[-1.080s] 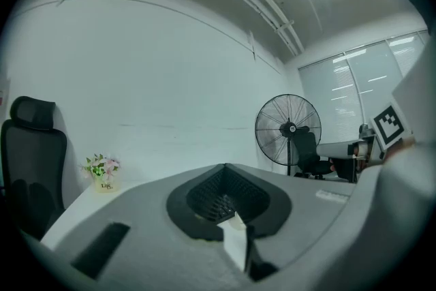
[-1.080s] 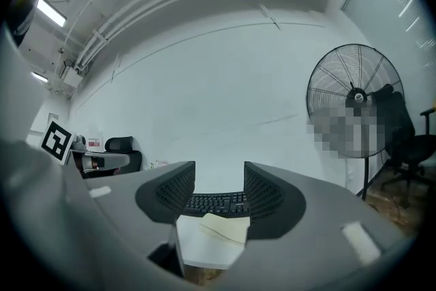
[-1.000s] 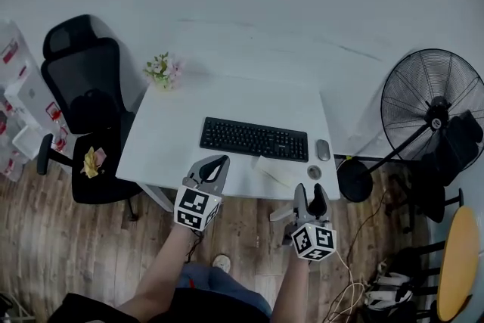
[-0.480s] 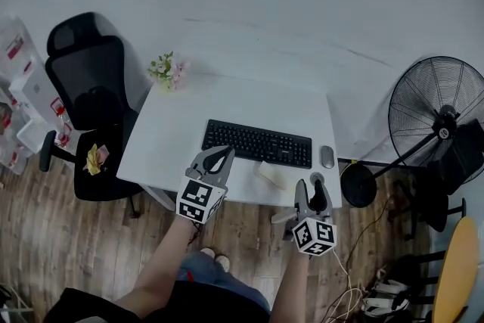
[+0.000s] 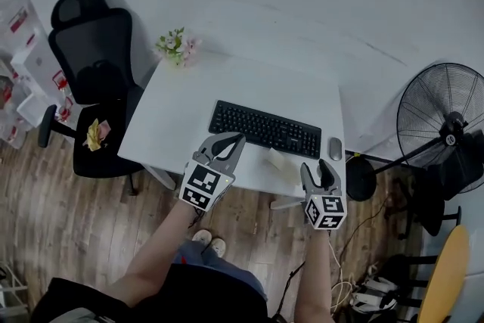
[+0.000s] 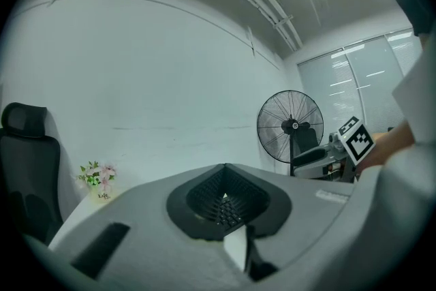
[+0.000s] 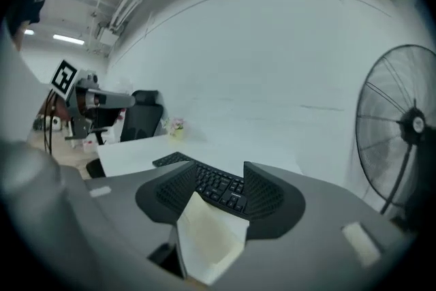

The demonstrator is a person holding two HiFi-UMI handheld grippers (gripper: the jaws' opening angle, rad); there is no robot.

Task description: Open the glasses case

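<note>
A cream glasses case [image 5: 276,159] lies shut on the white desk [image 5: 170,125], near its front edge and just in front of the keyboard. My left gripper [image 5: 236,140] hangs over the desk's front edge to the left of the case, its tips touching and nothing between them. My right gripper [image 5: 318,172] is at the front edge to the right of the case, open and apart from it. In the right gripper view the case [image 7: 210,235] sits low ahead of the spread jaws of the gripper [image 7: 219,167]. The left gripper view shows the gripper [image 6: 225,170] with its pads meeting.
A black keyboard [image 5: 265,128] and a mouse [image 5: 336,149] lie behind the case. A small flower pot [image 5: 176,48] stands at the desk's far left corner. A black office chair [image 5: 91,49] is on the left, a standing fan [image 5: 446,132] on the right.
Both grippers have moved forward to the desk's front edge, closer to the case. The case now fills more of the right gripper view.
</note>
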